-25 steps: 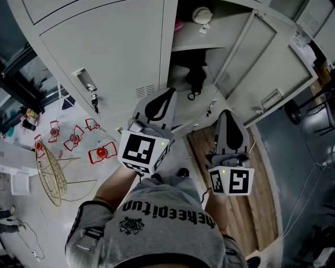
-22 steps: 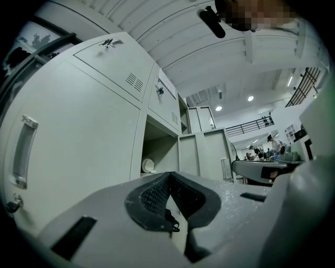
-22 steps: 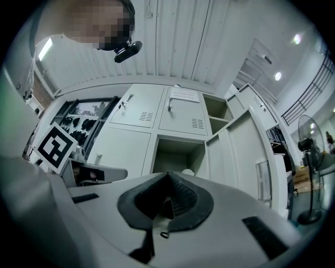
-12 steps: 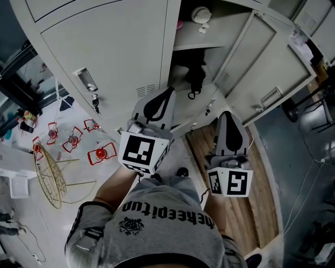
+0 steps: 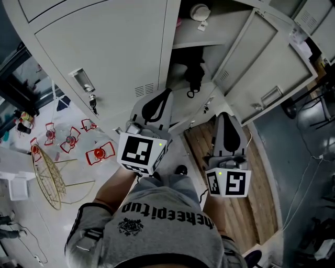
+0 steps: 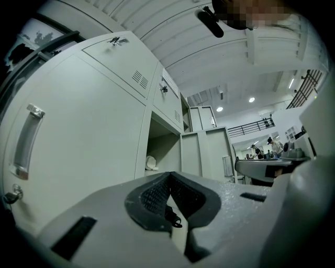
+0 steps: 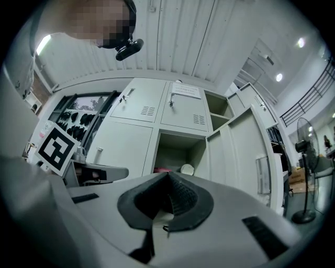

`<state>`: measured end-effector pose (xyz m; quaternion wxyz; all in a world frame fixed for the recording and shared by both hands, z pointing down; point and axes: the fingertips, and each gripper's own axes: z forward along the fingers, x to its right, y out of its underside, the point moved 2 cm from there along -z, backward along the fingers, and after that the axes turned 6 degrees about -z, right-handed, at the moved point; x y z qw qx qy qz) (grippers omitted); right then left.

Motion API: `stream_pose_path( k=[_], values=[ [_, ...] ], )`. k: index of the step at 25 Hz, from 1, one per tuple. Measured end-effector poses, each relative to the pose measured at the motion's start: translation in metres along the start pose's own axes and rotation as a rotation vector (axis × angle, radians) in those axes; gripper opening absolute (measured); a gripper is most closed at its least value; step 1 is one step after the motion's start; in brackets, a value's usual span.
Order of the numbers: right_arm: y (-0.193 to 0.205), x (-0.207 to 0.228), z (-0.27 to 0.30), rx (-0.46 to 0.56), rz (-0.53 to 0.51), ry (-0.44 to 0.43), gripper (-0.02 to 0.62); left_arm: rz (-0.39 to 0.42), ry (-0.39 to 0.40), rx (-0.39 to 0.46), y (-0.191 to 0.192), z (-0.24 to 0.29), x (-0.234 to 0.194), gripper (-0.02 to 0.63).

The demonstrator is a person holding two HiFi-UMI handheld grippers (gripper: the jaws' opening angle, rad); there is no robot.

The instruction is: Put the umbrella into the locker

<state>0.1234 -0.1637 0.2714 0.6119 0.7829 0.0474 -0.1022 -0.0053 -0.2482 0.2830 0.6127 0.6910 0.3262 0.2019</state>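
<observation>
The black folded umbrella (image 5: 195,72) stands inside the open lower locker compartment (image 5: 180,78), and its wrist loop (image 5: 191,95) hangs at the sill. My left gripper (image 5: 166,90) points at the compartment's left edge, a short way in front of it, shut and empty. To the right, my right gripper (image 5: 224,114) is held in front of the open door (image 5: 261,68), also shut and empty. In the left gripper view the pads (image 6: 157,196) meet at the tip, and part of the dark loop (image 6: 172,216) shows below them. The right gripper view shows its pads (image 7: 183,201) closed too.
A shelf above the umbrella holds a white round object (image 5: 200,11) and something pink (image 5: 179,25). Closed locker doors (image 5: 104,47) fill the left. On the floor lie red wire pieces (image 5: 97,153), a gold wire basket (image 5: 49,175) and wooden planks (image 5: 251,209). A standing fan (image 7: 309,172) is at the right.
Both grippers stay where they were, shut. Only the head view has shifted slightly.
</observation>
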Motion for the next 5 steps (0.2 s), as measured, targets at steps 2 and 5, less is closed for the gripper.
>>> stream_pose_path(
  k=[2,5],
  values=[
    [0.0017,-0.001,0.0012,-0.005,0.001,-0.001,0.002,-0.003,0.003,-0.004,0.0021,0.0005,-0.0011,0.006],
    [0.0046,-0.0023,0.0032,-0.011,0.002,-0.001,0.002,-0.006,0.005,-0.009,0.0051,0.0012,-0.0032,0.005]
  ],
)
